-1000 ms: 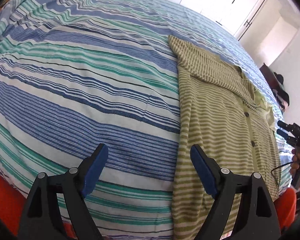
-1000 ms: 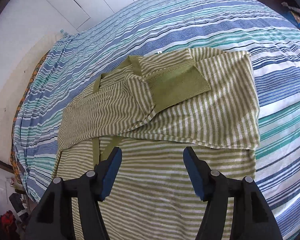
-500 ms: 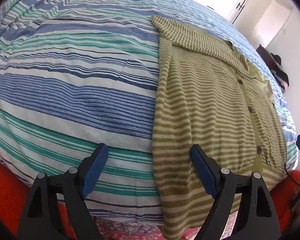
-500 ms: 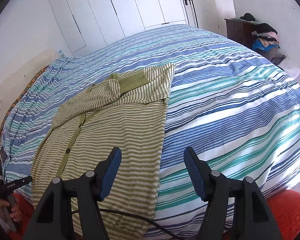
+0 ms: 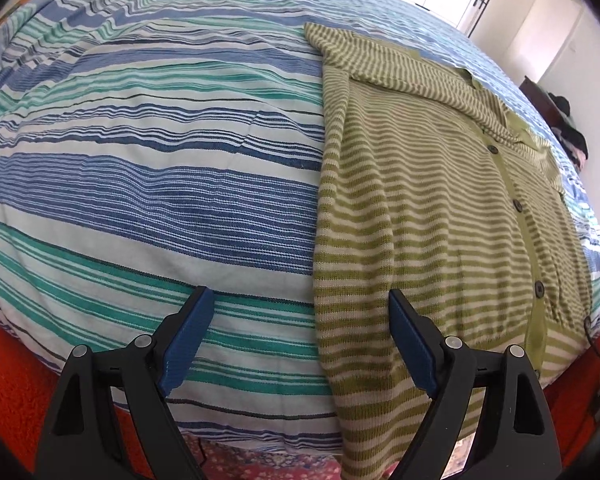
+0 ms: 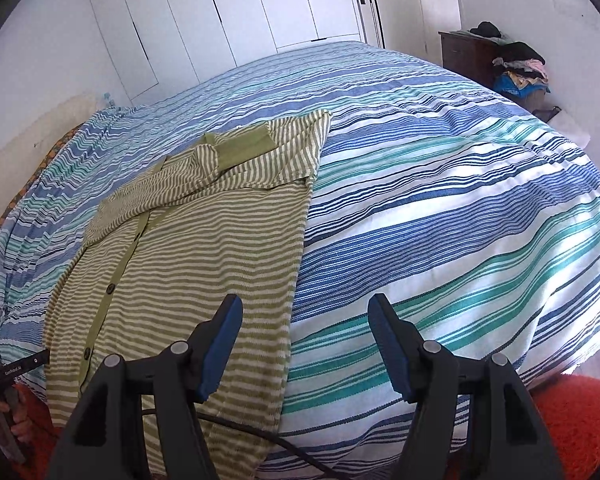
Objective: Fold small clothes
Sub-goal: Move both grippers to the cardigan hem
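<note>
Both tongs, left (image 5: 298,338) and right (image 6: 304,346), we hold wide and empty astride the cardigan's (image 5: 440,208) hem corners, ready to fold.

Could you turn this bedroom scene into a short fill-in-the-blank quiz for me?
1. The green-and-cream striped knitted cardigan lies on a bedspread striped in blue, white and ____.
2. Both sleeves are folded across the cardigan's ____.
3. Both pairs of tongs, left and right, hold ____.
4. The cardigan closes down the front with dark ____.

Missing words: teal; chest; nothing; buttons
</note>
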A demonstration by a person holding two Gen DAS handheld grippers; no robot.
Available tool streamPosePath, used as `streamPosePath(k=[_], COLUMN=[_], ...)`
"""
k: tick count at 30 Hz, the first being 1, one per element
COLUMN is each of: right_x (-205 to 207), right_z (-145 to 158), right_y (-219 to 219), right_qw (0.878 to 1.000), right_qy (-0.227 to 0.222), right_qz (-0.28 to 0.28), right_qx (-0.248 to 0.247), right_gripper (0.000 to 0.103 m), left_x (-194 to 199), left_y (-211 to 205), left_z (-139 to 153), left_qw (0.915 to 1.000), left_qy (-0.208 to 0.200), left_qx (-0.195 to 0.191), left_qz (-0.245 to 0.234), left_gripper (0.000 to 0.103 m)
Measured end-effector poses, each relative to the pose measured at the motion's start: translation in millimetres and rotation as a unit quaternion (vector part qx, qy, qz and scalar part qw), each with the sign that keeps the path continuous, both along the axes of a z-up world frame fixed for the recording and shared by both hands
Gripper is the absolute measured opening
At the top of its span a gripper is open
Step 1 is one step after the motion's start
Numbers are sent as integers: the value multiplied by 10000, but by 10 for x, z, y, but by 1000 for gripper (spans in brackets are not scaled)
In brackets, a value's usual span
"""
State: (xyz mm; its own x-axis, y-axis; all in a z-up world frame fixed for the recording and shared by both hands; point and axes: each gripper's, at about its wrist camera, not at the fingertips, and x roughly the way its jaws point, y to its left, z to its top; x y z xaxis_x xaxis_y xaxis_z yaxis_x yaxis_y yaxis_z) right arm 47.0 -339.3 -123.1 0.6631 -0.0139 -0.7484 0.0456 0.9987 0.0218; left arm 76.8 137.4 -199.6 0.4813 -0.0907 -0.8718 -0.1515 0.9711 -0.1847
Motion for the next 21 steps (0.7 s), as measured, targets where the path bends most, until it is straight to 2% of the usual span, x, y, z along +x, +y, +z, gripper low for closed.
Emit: streamPosePath(k=[12, 21], right_x=[-25, -123], right_z=[-19, 232], right_y=[-92, -142], right_qw=[9999, 9989], right_qy=[0, -424], right_qz=[-106, -185], right_qx=[70, 66], right_gripper=[65, 65], left_x=[34, 32], left_y=[-60, -66], left_z=[-27, -29], left_qw=[9999, 9998], left_qy=[45, 49], left_qx=[138, 171], left_qz=[-25, -48], left_gripper=[92, 93])
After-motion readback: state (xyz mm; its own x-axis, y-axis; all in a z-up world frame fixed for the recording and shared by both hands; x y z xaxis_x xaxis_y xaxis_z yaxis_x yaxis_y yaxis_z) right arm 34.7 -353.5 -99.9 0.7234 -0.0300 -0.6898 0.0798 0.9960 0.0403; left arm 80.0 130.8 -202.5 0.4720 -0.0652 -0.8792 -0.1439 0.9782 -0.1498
